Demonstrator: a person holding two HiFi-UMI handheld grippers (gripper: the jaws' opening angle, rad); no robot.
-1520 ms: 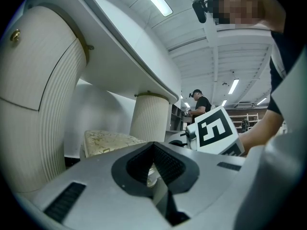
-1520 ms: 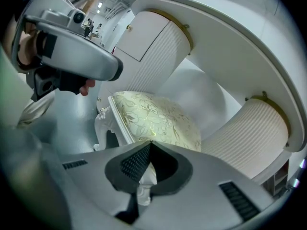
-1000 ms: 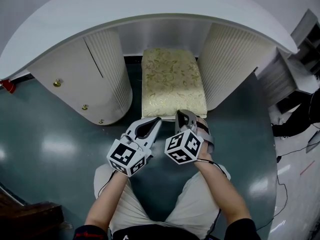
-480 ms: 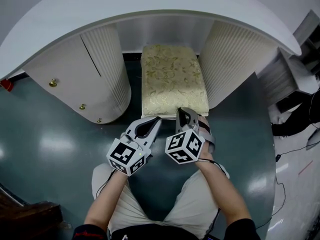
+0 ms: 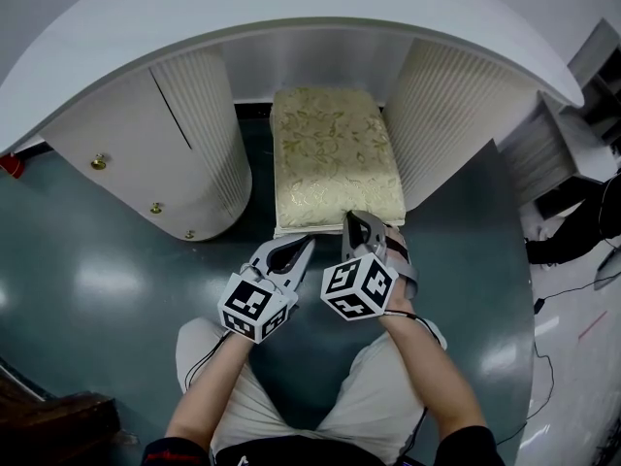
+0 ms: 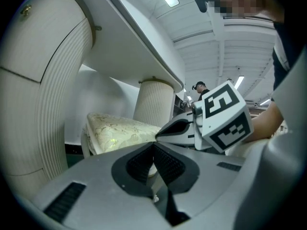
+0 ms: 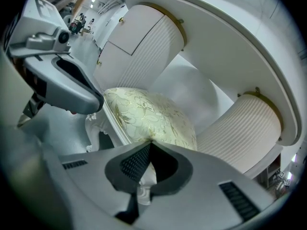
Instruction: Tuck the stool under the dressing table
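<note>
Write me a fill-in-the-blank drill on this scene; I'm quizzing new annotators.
The stool stands ____ the dressing table's two ribbed pedestals.
The left gripper's jaws are ____.
The right gripper's shut tips sit at the ____'s near edge.
The small knobs are on the ____ pedestal.
Missing words: between; shut; stool; left.

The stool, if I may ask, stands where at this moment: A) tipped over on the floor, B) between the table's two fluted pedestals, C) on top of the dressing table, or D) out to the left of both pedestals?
B: the stool stands upright in the gap between the left pedestal and the right pedestal.
</note>
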